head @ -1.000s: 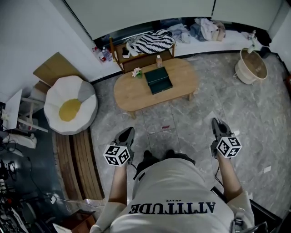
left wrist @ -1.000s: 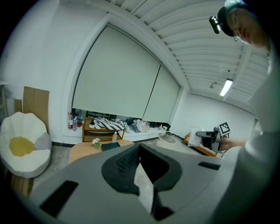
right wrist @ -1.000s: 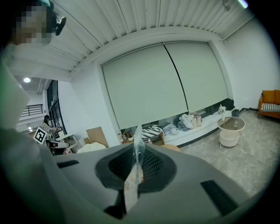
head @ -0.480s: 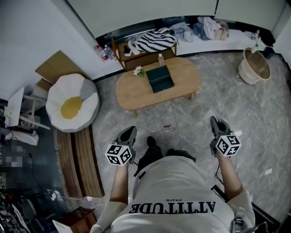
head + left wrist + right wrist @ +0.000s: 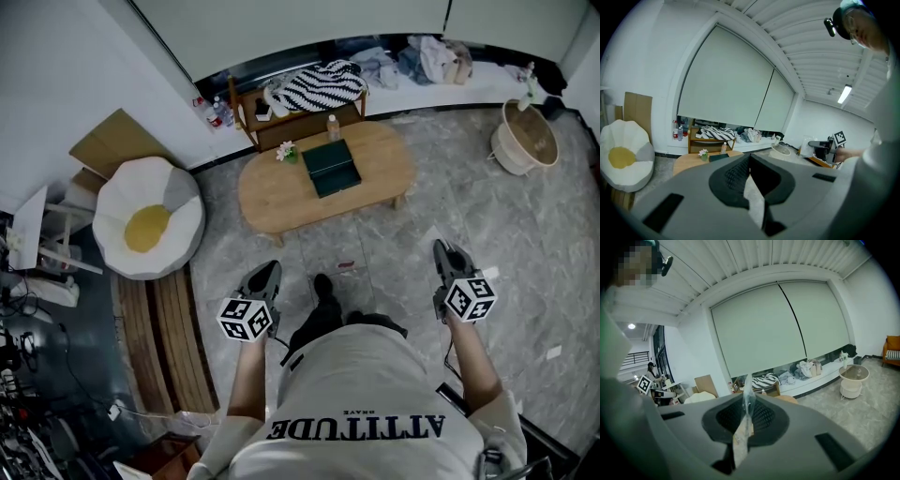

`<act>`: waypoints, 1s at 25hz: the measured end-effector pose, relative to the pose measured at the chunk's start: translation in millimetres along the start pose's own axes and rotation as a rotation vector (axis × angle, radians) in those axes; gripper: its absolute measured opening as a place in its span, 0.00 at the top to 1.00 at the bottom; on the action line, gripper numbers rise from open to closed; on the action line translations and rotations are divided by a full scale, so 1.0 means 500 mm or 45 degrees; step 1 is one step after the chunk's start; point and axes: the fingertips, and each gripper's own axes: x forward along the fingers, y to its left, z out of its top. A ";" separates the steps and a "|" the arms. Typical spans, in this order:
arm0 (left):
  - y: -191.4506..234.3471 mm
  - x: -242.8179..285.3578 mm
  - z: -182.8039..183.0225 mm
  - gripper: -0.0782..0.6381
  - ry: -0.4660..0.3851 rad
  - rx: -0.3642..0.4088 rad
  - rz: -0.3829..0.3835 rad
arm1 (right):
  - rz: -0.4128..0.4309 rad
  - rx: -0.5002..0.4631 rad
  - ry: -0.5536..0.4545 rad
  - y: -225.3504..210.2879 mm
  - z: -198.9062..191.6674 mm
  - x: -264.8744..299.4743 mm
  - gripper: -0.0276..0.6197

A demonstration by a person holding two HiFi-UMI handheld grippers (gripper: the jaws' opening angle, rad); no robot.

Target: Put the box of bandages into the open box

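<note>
Where the left gripper (image 5: 749,157) brings its jaws together, they are clenched on a pale slip (image 5: 754,201) that shows in the seam between the pads; what the slip is cannot be told. The right gripper (image 5: 748,397) is likewise clamped on a clear strip (image 5: 746,401), tan lower down, which stands up thin past the jaw tips.

In the head view both grippers are held near, one at each side of the person. One foot (image 5: 323,286) is forward between them on the grey stone floor (image 5: 450,206). Both grippers are well apart from the oval wooden table (image 5: 272,192) farther off.

On that table lies the open box (image 5: 331,169), dark green, about at the middle. Just to its left stand small flowers (image 5: 286,150), and at the far edge a little bottle (image 5: 332,125). The box of bandages cannot be picked out in any view.

Beyond the table a low shelf (image 5: 300,120) bears a striped cloth (image 5: 319,84). An egg-shaped cushion (image 5: 148,217) sits to the left and a pale basket (image 5: 523,141) far to the right.
</note>
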 end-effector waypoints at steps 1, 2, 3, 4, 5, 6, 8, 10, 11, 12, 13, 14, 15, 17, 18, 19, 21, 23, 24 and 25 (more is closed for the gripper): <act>0.010 0.008 0.003 0.86 0.001 -0.003 -0.005 | -0.004 -0.004 0.004 0.001 0.002 0.010 0.91; 0.019 0.017 0.007 0.86 0.001 -0.006 -0.010 | -0.009 -0.009 0.008 0.001 0.005 0.020 0.91; 0.029 0.025 0.011 0.86 0.000 -0.010 -0.014 | -0.015 -0.013 0.012 0.001 0.009 0.030 0.91; 0.040 0.033 0.016 0.86 0.000 -0.014 -0.017 | -0.021 -0.017 0.016 0.001 0.013 0.041 0.91; 0.052 0.041 0.021 0.86 0.000 -0.017 -0.020 | -0.026 -0.020 0.019 0.003 0.018 0.053 0.91; 0.065 0.049 0.027 0.86 0.000 -0.020 -0.022 | -0.030 -0.023 0.021 0.005 0.023 0.067 0.91; 0.096 0.066 0.039 0.86 -0.003 -0.023 -0.024 | -0.034 -0.030 0.022 0.012 0.034 0.097 0.91; 0.126 0.082 0.053 0.86 -0.008 -0.027 -0.025 | -0.032 -0.036 0.026 0.021 0.044 0.131 0.91; 0.140 0.089 0.061 0.86 -0.010 -0.030 -0.026 | -0.030 -0.040 0.032 0.027 0.048 0.147 0.91; 0.155 0.097 0.069 0.86 -0.011 -0.034 -0.028 | -0.029 -0.043 0.039 0.032 0.053 0.165 0.91; 0.170 0.106 0.077 0.86 -0.010 -0.038 -0.030 | -0.028 -0.046 0.045 0.038 0.058 0.183 0.91; 0.186 0.115 0.085 0.86 -0.008 -0.040 -0.032 | -0.026 -0.048 0.051 0.045 0.063 0.202 0.91; 0.201 0.124 0.093 0.86 -0.005 -0.040 -0.037 | -0.024 -0.051 0.056 0.051 0.068 0.222 0.91; 0.227 0.140 0.110 0.86 0.004 -0.033 -0.046 | -0.019 -0.059 0.065 0.064 0.078 0.258 0.91; 0.239 0.147 0.119 0.86 0.007 -0.026 -0.050 | -0.016 -0.062 0.069 0.071 0.083 0.275 0.91; 0.251 0.152 0.129 0.86 0.009 -0.018 -0.052 | -0.013 -0.065 0.070 0.079 0.088 0.290 0.91; 0.278 0.162 0.150 0.86 0.009 -0.004 -0.057 | -0.007 -0.071 0.069 0.096 0.100 0.320 0.91; 0.311 0.176 0.167 0.86 0.011 0.004 -0.064 | -0.007 -0.077 0.064 0.109 0.112 0.351 0.91; 0.327 0.183 0.173 0.86 0.012 0.007 -0.067 | -0.010 -0.079 0.061 0.115 0.115 0.364 0.91; 0.341 0.189 0.177 0.86 0.013 0.008 -0.072 | -0.016 -0.081 0.059 0.120 0.117 0.376 0.91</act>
